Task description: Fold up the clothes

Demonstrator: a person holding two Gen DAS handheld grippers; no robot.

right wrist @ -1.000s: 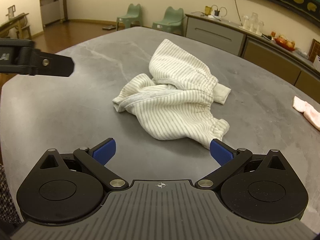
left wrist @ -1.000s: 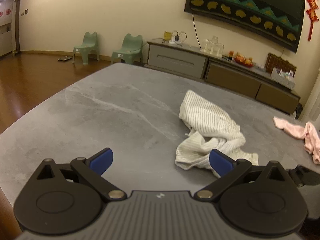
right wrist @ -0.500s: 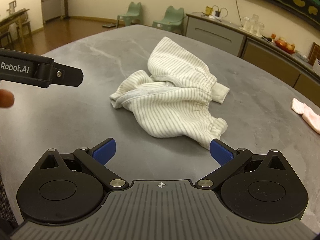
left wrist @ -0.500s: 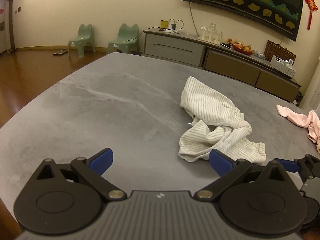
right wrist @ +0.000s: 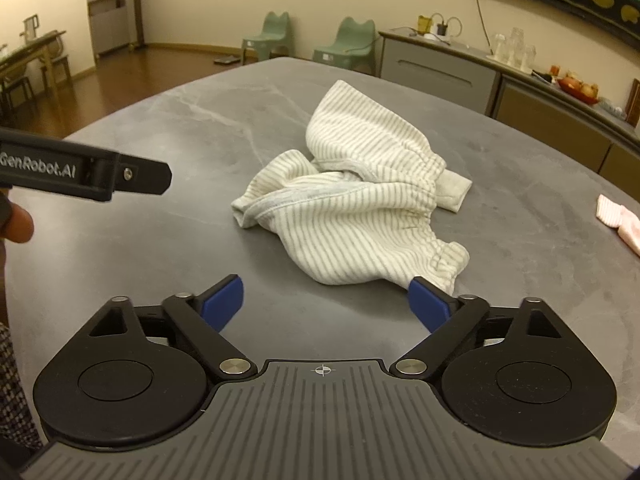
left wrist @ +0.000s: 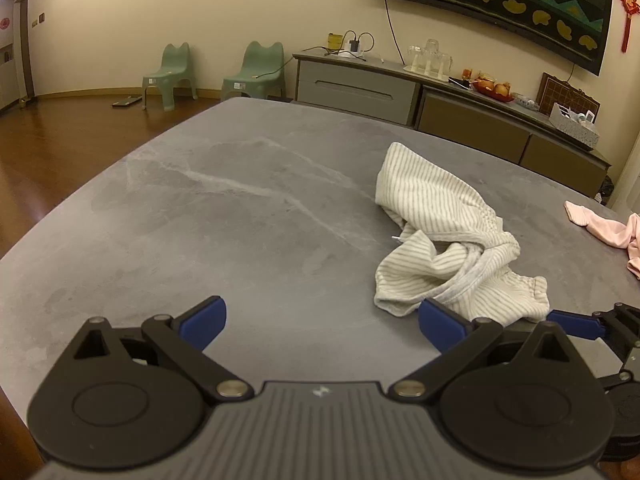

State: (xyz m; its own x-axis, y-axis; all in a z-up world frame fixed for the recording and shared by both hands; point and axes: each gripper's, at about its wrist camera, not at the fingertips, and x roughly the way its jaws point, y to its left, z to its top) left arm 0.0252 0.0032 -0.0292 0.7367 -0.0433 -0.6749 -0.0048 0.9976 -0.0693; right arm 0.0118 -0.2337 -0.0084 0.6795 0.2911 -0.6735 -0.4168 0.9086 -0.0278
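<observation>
A crumpled cream garment with thin grey stripes [left wrist: 440,248] lies in a heap on the grey marble-look table [left wrist: 200,220]. My left gripper [left wrist: 320,326] is open over bare table, with the garment's near hem just beyond its right blue pad. In the right wrist view the same garment [right wrist: 360,208] lies straight ahead. My right gripper [right wrist: 326,303] is wide and its jaws are closing. Only table shows between them, and the garment's gathered cuff sits by the right pad. The left gripper's black finger [right wrist: 100,174] reaches in from the left edge.
A pink garment [left wrist: 608,232] lies at the table's right side, also visible in the right wrist view [right wrist: 624,224]. Beyond the table stand a long low cabinet [left wrist: 440,92] and two green stools [left wrist: 256,68]. A person's fingers [right wrist: 18,224] show at the left.
The left gripper's finger has pushed further right into the right wrist view. The right gripper's blue finger has come into the left wrist view. The right jaws have narrowed slightly. The garment lies unchanged.
</observation>
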